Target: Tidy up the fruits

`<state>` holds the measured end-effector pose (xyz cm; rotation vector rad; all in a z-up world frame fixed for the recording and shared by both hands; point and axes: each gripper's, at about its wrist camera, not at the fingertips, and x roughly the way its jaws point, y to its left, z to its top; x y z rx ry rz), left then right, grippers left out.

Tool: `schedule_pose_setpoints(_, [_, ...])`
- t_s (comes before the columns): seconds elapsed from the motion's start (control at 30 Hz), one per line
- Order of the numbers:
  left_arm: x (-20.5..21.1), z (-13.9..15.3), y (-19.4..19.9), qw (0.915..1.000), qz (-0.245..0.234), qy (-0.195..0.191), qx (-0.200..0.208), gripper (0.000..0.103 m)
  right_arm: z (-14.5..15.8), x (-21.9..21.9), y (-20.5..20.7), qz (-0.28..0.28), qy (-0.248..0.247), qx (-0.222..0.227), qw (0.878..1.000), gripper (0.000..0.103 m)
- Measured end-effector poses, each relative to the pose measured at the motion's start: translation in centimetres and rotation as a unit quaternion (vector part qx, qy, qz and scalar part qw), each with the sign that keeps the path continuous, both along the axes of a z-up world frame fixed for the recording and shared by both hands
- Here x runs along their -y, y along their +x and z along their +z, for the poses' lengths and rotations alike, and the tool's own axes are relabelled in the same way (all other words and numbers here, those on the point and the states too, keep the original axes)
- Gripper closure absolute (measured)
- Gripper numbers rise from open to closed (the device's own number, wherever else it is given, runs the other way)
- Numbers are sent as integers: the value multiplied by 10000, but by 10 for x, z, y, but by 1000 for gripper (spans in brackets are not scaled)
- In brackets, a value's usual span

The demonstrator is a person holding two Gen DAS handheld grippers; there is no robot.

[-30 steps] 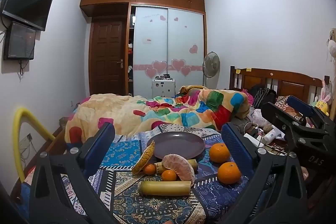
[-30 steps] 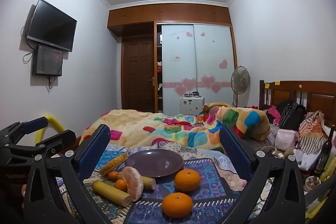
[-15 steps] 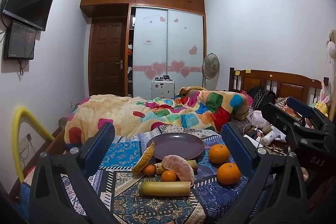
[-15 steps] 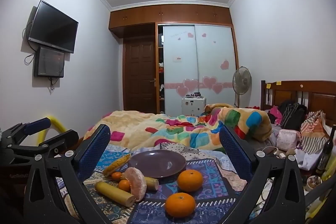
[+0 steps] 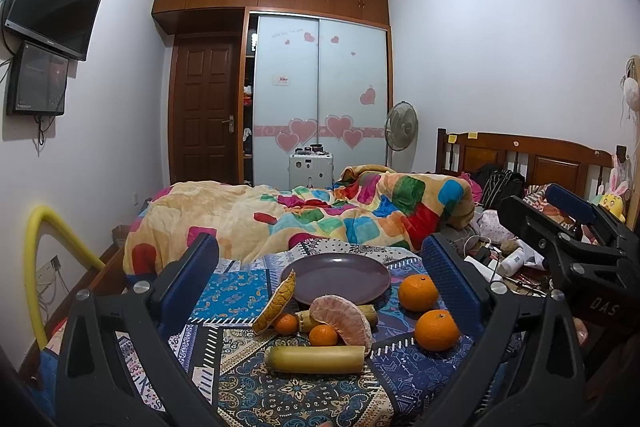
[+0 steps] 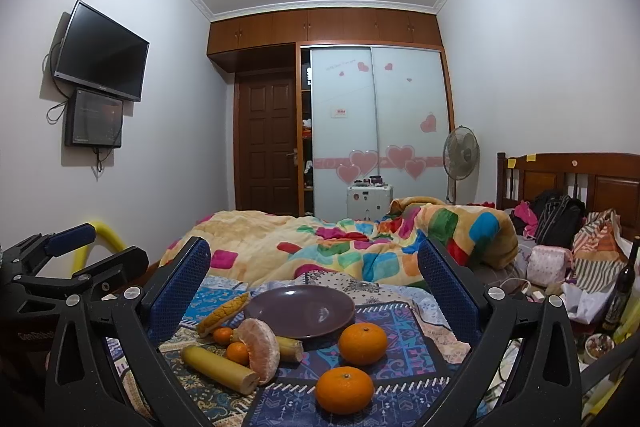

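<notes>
A purple plate point(image 5: 336, 277) point(image 6: 300, 311) lies on the patterned cloth. Two large oranges point(image 5: 418, 293) point(image 6: 363, 343) sit to its right, the nearer one point(image 5: 436, 330) point(image 6: 344, 389) closest to me. In front of the plate are a peeled citrus half point(image 5: 342, 319) point(image 6: 260, 349), two small oranges point(image 5: 323, 335) point(image 6: 238, 353), a yellow stick point(image 5: 316, 359) point(image 6: 218, 369) and a corn cob point(image 5: 276, 303) point(image 6: 224, 313). My left gripper point(image 5: 320, 247) is open and empty, short of the fruit. My right gripper point(image 6: 314, 267) is likewise open and empty.
The cloth point(image 5: 248, 287) covers the bed's near end, with a colourful quilt point(image 5: 320, 215) bunched behind the plate. Bags, bottles and cables clutter the right side point(image 6: 560, 267). A yellow tube point(image 5: 36, 267) arches at the left. The right gripper's arm point(image 5: 580, 259) shows at the right edge.
Nothing on the cloth has moved. Both grippers stay open, and the views have barely shifted.
</notes>
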<state>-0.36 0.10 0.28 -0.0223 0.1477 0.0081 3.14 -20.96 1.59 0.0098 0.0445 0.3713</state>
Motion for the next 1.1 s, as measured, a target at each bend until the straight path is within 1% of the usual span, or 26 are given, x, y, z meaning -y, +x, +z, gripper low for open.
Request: schedule_pose_setpoints(1.1, [-3, 0, 0, 10000, 13, -1, 15, 0, -1, 1, -1, 13, 59, -8, 10000, 0])
